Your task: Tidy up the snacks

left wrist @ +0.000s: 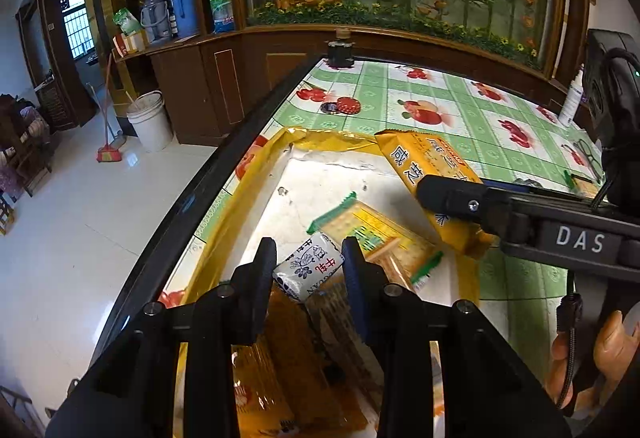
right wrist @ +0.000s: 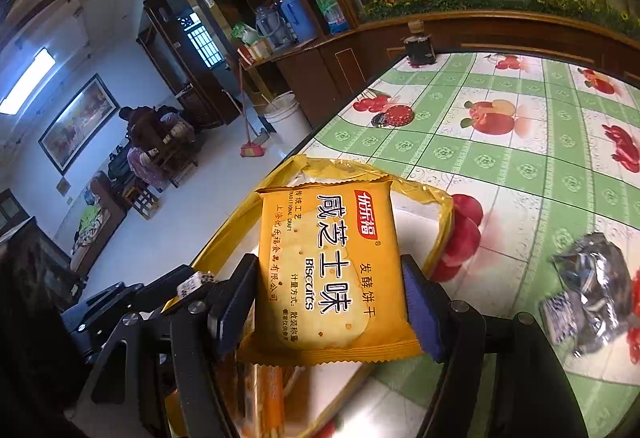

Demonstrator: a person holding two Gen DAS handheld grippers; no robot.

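Right wrist view: the right hand-held gripper (right wrist: 330,308) is clenched on one orange biscuit packet (right wrist: 326,272), both pads pressed to its sides, the packet upright between the fingers and lifted above the yellow-rimmed tray (right wrist: 442,216) just ahead. Off to that gripper's right, a silver wrapper (right wrist: 592,286) and a small blue-and-white packet (right wrist: 558,312) lie on the green checked surface (right wrist: 500,158), with broad bare cloth beyond them. The surface's dark edge runs close along the gripper's left, floor right below it.

Over to the left wrist view, where the left hand-held gripper (left wrist: 308,266) is over the tray (left wrist: 248,190). One small white candy packet (left wrist: 310,266) sits tilted between its fingers; whether the pads are pinching it or it just lies below them, I cannot tell. Just ahead and right in the tray lies one green-edged cracker packet (left wrist: 380,234), and under the gripper one amber packet (left wrist: 288,358). The right gripper's finger (left wrist: 452,194) reaches in from the right, holding its orange packet (left wrist: 428,162) over the tray's far right rim. Bare white tray floor lies ahead and left.
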